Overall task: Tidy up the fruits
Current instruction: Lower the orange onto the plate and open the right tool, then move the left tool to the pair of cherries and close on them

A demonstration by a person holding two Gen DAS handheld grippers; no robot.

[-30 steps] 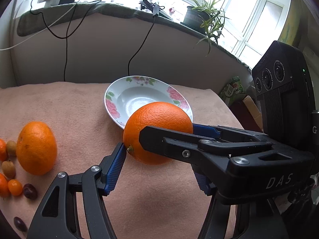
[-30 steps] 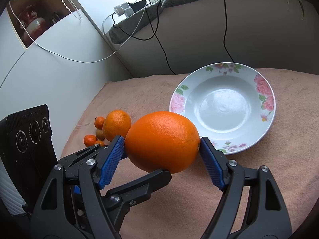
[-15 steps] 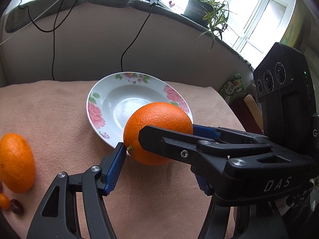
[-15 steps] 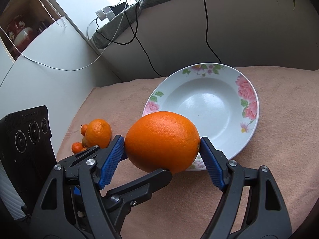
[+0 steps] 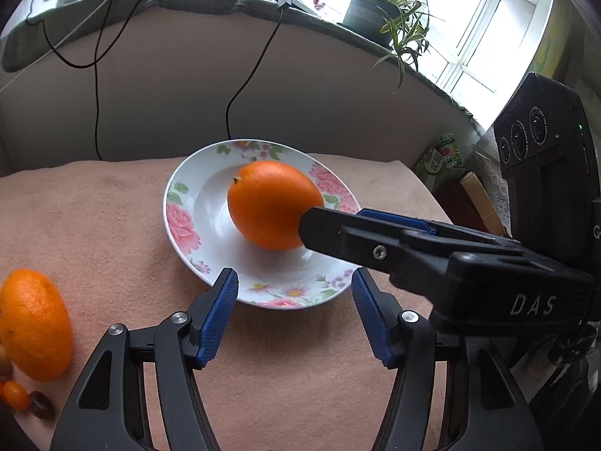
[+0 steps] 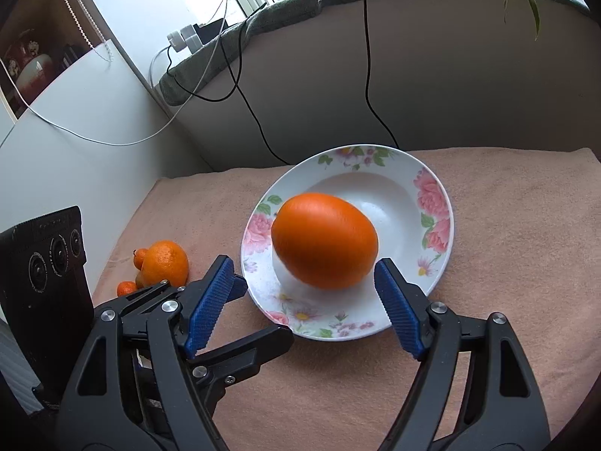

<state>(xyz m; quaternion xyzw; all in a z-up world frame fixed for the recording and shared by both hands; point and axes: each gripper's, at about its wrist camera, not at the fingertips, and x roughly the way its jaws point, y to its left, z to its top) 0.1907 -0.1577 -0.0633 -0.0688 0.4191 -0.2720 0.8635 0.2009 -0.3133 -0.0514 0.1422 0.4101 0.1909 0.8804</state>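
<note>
**Orange sits in the flowered plate, both claws wide and empty**

A peach-pink terry cloth [image 5: 124, 225] covers the surface, which runs back to a curved beige wall under a window sill draped in grey-green fabric. Black cables [image 5: 244, 86] hang down the wall, a white power strip [image 6: 184, 39] lies on the sill, and a potted spider plant [image 5: 379, 7] stands before bright windows.

The large orange [image 6: 325, 240] lies in the white plate [image 6: 432, 203] with its pink rose border, clear of every pad. The right gripper [image 6: 306, 302] stands wide, its blue pads apart at the plate's near rim, nothing between them. The left gripper [image 5: 295, 315] is likewise parted and empty.

A second orange [image 5: 32, 325] and small fruits lie on the cloth well left of the plate.

The right gripper's body, seen from the left wrist, reads "DAS" [image 5: 531, 304]. A green packet [image 5: 439, 158] beyond the surface bears print too small to read.
</note>
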